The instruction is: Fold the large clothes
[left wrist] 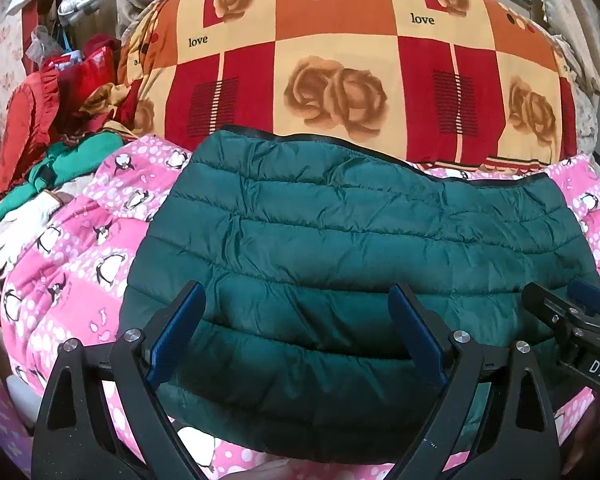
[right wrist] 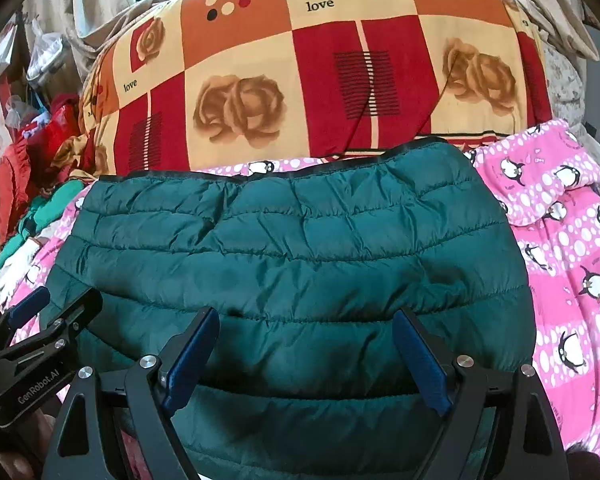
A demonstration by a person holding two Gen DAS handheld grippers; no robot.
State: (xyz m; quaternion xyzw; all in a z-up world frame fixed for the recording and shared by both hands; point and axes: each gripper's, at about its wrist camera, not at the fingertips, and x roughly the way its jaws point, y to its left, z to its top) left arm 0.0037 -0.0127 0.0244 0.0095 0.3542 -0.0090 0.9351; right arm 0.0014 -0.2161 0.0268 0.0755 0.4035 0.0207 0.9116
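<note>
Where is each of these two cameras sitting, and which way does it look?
Left wrist: sits on the left gripper, looking forward and down at the green jacket; its open fingers show, the right gripper at the right edge.
Right wrist: sits on the right gripper, same aim; its open fingers show, the left gripper at the left edge.
Shared: jacket, pink penguin blanket, rose quilt.
</note>
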